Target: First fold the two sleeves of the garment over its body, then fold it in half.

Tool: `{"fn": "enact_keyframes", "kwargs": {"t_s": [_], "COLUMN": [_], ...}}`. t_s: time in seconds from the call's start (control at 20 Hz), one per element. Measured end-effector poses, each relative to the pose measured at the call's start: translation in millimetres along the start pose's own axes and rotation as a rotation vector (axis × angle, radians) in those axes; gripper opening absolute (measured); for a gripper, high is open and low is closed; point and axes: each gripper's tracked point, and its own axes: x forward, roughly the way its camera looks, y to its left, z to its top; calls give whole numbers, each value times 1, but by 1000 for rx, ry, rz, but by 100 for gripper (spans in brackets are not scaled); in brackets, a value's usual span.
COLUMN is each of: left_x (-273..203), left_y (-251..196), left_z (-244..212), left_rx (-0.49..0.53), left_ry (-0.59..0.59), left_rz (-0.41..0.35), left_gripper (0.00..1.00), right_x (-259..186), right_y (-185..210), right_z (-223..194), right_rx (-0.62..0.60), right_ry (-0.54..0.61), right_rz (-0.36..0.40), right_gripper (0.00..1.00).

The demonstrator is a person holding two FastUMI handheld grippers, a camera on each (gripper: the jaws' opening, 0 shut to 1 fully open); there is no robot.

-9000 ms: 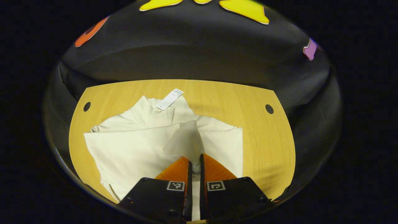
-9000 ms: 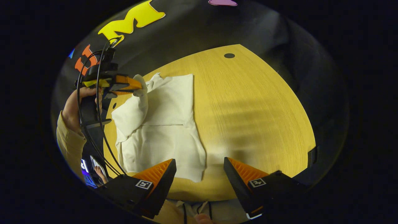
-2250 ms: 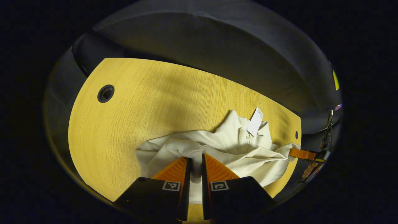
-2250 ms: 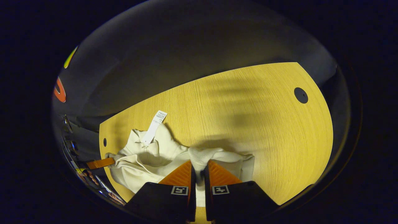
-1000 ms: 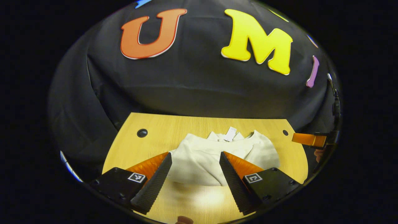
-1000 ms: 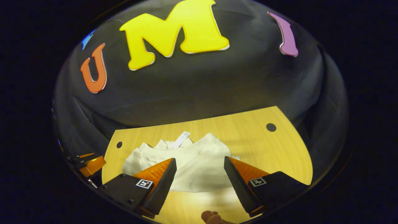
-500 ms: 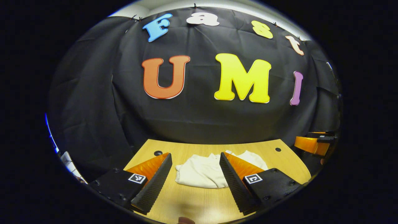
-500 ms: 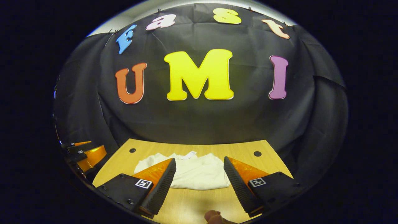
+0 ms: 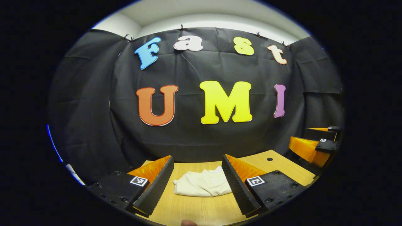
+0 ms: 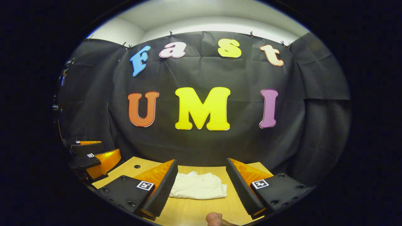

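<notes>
The white garment [image 9: 202, 186] lies folded into a compact bundle on the wooden table [image 9: 194, 210], and I see it again in the right gripper view as the same flat bundle [image 10: 198, 186]. My left gripper [image 9: 198, 179] is open, held back from the garment and raised above the table, with nothing between its fingers. My right gripper [image 10: 201, 180] is open too, pulled back and empty. The right gripper also shows at the right edge of the left gripper view [image 9: 314, 144], and the left gripper at the left edge of the right gripper view [image 10: 91, 157].
The table has a round hole near its far right corner [image 9: 269, 159] and another near its far left corner [image 10: 137, 166]. The black booth wall rises right behind the table. A fingertip [image 10: 215, 218] pokes in at the bottom edge.
Both grippers let go of the garment and opened, then drew back and tilted upward. The garment now lies folded in half and looks smaller and farther off.
</notes>
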Motion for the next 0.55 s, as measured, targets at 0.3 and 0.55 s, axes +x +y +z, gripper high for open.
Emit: {"fn": "enact_keyframes", "kwargs": {"t_s": [0.3,0.55], "left_x": [0,0], "left_y": [-20,-24], "left_z": [12,13], "left_rx": [-30,-2], "left_ry": [-30,-38], "left_rz": [-71,-65], "left_gripper": [98,98], "right_x": [-8,-8], "right_y": [-13,-12], "right_z": [-4,-8], "right_rx": [17,-5], "right_ry": [1,20], "right_rz": [-54,-65], "right_gripper": [94,93]}}
